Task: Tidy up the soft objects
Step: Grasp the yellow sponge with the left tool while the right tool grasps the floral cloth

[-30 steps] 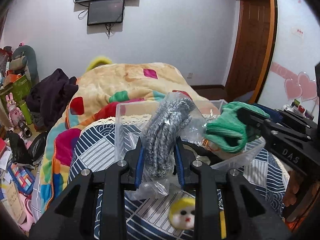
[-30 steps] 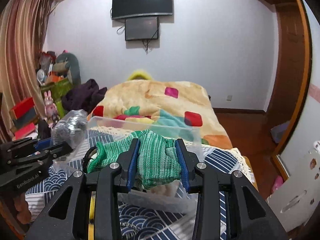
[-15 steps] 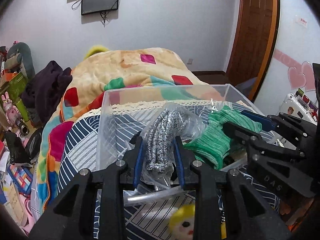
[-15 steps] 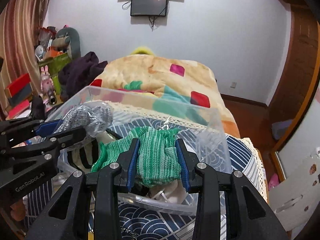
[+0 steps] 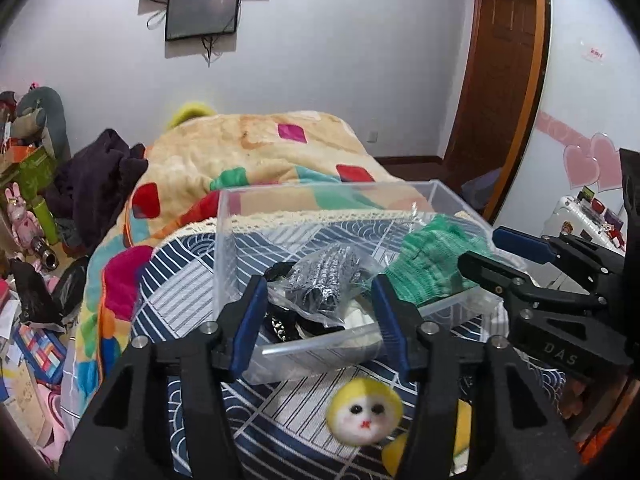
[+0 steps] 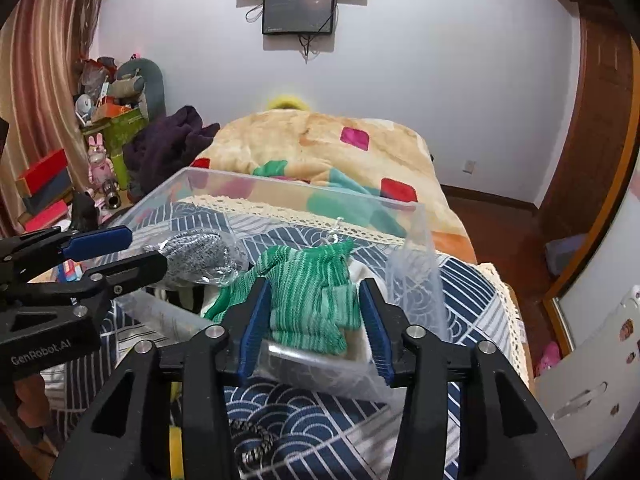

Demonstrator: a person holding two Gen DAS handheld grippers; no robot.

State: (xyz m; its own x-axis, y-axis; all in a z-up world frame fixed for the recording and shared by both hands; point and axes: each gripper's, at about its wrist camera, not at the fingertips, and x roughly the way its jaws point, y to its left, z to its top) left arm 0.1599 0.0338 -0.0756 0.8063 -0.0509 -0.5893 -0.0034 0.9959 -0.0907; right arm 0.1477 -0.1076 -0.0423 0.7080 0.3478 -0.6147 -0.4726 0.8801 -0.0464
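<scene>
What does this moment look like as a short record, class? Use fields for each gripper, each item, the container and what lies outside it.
left gripper: open, jaws either side of the bagged grey knit
right gripper: open, jaws either side of the green knit
bagged grey knit: lying in the bin, left part
green knit: lying in the bin, right part
clear plastic bin: on the patterned blue cloth, open top
yellow-haired doll face: on the cloth, outside the bin
</scene>
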